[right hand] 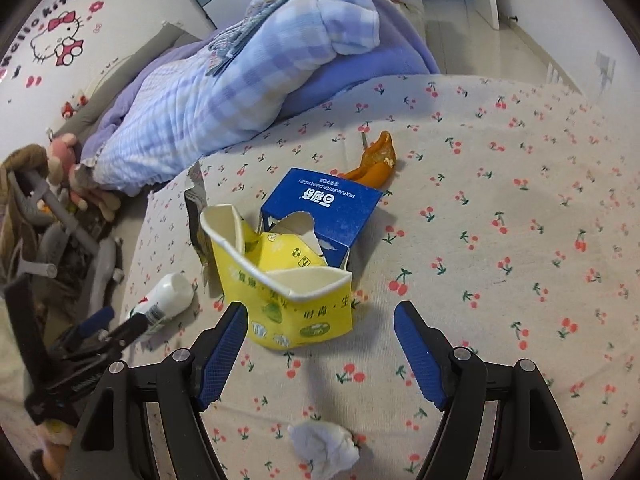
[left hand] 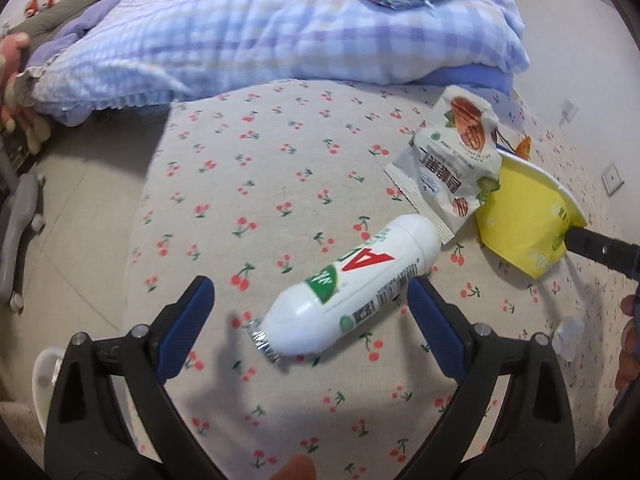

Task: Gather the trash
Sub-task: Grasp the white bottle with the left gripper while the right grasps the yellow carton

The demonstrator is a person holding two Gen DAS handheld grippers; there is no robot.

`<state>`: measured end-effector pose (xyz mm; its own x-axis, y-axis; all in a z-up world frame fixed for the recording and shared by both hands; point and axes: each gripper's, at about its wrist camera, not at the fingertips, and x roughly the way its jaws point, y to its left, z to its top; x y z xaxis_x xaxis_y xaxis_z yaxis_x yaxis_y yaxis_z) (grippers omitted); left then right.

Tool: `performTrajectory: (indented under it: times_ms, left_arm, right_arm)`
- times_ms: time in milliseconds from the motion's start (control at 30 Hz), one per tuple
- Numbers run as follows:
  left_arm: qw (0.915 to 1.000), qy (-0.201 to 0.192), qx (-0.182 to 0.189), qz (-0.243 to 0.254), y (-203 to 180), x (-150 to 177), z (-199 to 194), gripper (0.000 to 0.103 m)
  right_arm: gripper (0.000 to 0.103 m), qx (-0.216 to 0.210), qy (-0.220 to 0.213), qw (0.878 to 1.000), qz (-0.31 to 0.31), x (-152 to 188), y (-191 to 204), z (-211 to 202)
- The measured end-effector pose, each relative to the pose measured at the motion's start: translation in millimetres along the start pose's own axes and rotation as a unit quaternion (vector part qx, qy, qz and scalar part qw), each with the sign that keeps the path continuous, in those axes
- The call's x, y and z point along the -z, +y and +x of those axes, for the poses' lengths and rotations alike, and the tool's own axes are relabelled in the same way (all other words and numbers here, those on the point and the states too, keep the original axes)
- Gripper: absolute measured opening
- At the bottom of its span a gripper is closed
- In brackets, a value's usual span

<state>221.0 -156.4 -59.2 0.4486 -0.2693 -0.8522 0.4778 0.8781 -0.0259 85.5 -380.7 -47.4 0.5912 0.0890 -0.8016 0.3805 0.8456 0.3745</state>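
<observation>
A white plastic bottle with a red and green label lies on its side on the cherry-print bed sheet, between the open jaws of my left gripper. Behind it lie a nut snack wrapper and a crushed yellow paper cup. In the right wrist view the yellow cup sits just ahead of my open right gripper. A torn blue box, an orange peel and a crumpled tissue lie around it. The bottle is at the left.
A folded blue checked quilt fills the back of the bed. The bed edge drops to a tiled floor on the left, with a grey chair base and plush toys. The left gripper shows in the right wrist view.
</observation>
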Motion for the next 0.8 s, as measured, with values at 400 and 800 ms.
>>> performTrajectory:
  times_ms: [400, 800]
  left_arm:
    - [0.9955, 0.048, 0.081, -0.01, -13, 14, 7, 0.058]
    - [0.993, 0.06, 0.094, -0.037, -18, 11, 12, 0.06]
  right_arm:
    - [0.077, -0.066, 0.003, 0.998, 0.022, -2, -13, 23]
    - [0.038, -0.1, 0.027, 0.994, 0.02, 2, 3, 26]
